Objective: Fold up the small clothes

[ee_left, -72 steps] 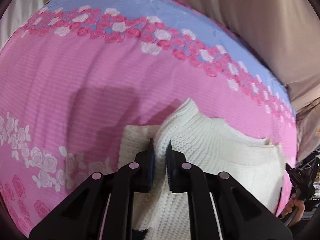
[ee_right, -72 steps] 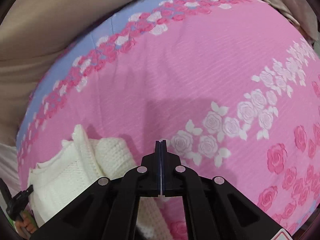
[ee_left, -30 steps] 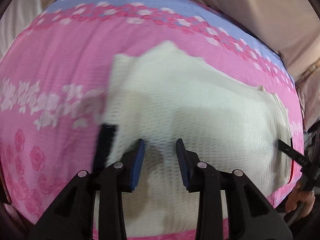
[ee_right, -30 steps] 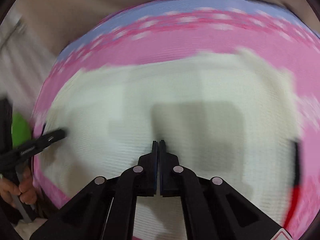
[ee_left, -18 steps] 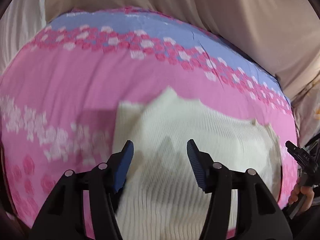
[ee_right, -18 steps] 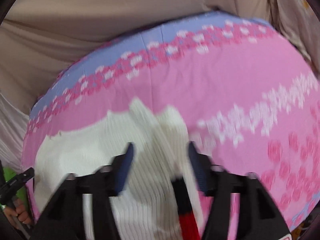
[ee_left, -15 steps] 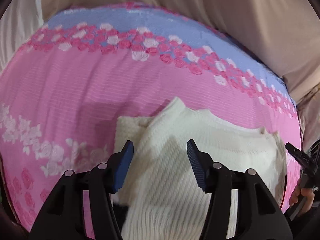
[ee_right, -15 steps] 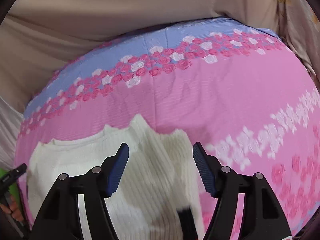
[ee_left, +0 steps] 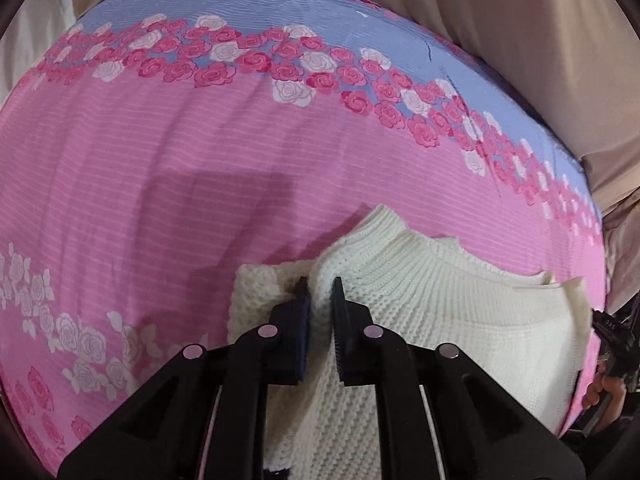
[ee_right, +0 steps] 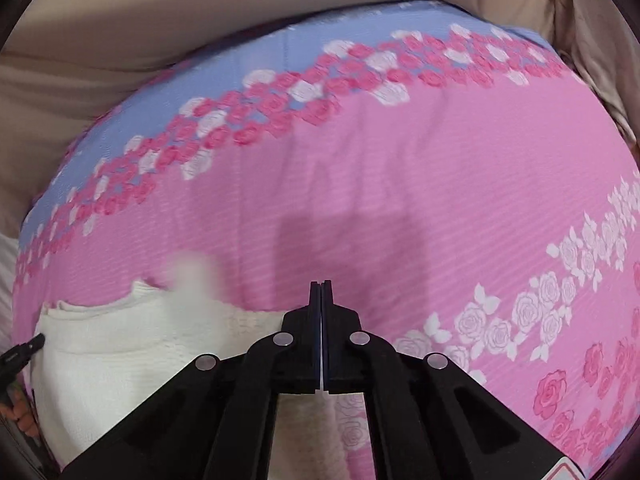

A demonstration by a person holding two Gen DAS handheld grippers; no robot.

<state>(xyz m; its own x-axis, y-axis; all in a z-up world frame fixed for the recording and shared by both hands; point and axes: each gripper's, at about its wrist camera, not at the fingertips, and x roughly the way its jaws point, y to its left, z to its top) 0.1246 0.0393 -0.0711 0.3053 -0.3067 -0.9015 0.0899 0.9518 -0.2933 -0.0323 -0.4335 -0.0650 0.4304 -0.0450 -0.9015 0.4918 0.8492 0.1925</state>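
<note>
We find the white knitted sweater (ee_left: 440, 312) lying folded on the pink rose-print bedsheet (ee_left: 160, 168), near its lower edge. The left gripper (ee_left: 319, 292) pinches a raised ridge of the knit between its fingers. The right gripper (ee_right: 321, 292) has its jaws fully clenched together, grasping nothing, just beside the sweater's edge. Beige fabric (ee_right: 160, 12) lies beyond the sheet.
</note>
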